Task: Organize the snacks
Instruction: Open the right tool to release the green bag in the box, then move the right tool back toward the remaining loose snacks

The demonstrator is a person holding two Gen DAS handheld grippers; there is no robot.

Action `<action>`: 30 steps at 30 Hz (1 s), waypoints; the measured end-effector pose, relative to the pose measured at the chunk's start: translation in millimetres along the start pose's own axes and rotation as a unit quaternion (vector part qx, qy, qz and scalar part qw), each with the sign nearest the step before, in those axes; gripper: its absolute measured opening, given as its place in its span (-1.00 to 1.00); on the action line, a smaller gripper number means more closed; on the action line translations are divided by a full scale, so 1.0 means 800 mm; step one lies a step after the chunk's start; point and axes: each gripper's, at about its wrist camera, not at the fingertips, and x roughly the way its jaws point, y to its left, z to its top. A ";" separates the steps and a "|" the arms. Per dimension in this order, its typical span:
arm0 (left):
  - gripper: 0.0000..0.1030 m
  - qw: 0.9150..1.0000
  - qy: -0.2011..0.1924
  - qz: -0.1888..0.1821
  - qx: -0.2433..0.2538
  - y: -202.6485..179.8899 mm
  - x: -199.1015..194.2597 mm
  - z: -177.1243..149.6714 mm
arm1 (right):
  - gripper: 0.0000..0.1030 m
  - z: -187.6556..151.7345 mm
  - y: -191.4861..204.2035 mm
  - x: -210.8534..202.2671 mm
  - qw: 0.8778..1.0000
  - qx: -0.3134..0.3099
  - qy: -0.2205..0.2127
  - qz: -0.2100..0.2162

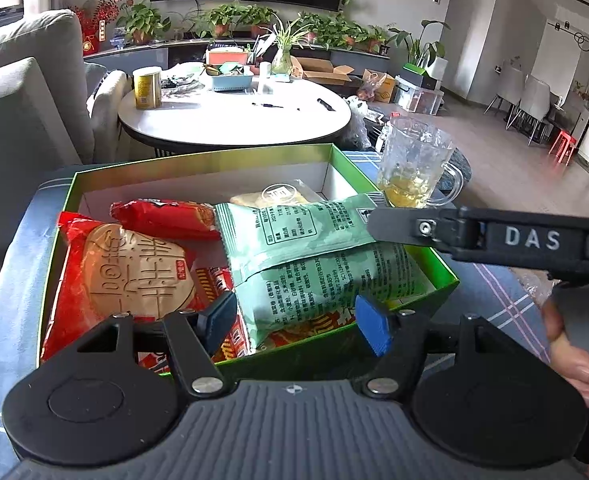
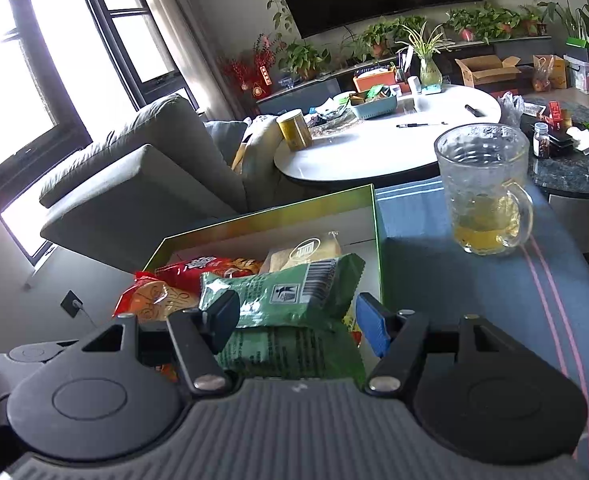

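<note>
Risk: green packet (image 2: 294,296), lower centre atop the green box (image 1: 254,156), sits between right gripper (image 2: 298,320) fingers w/ no clear clamp, left gripper (image 1: 294,320) jaws apart, so it may slide off toward glass mug (image 2: 482,188).

Lower green packet (image 2: 294,350) — half hidden under the upper one (image 2: 290,296).

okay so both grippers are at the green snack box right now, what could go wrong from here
1. The clear glass mug with yellowish liquid stands close beside the green cardboard box; a sideways swing of the right gripper could tip it.
2. The pale green snack packets sit piled above the rim, so the top one might slide out.
3. The left gripper works close by; the two could collide.
</note>
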 end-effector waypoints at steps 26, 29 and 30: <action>0.29 1.000 -0.015 0.004 -0.016 -0.006 -0.084 -0.044 | 0.50 -0.043 0.045 -0.063 1.000 -0.021 -0.002 0.002; 0.31 1.000 -0.010 0.015 -0.021 -0.006 -0.096 -0.059 | 0.50 -0.057 0.049 -0.073 1.000 -0.015 0.006 0.005; 0.31 1.000 -0.007 0.016 -0.023 -0.006 -0.100 -0.063 | 0.50 -0.062 0.050 -0.076 1.000 -0.012 0.008 0.005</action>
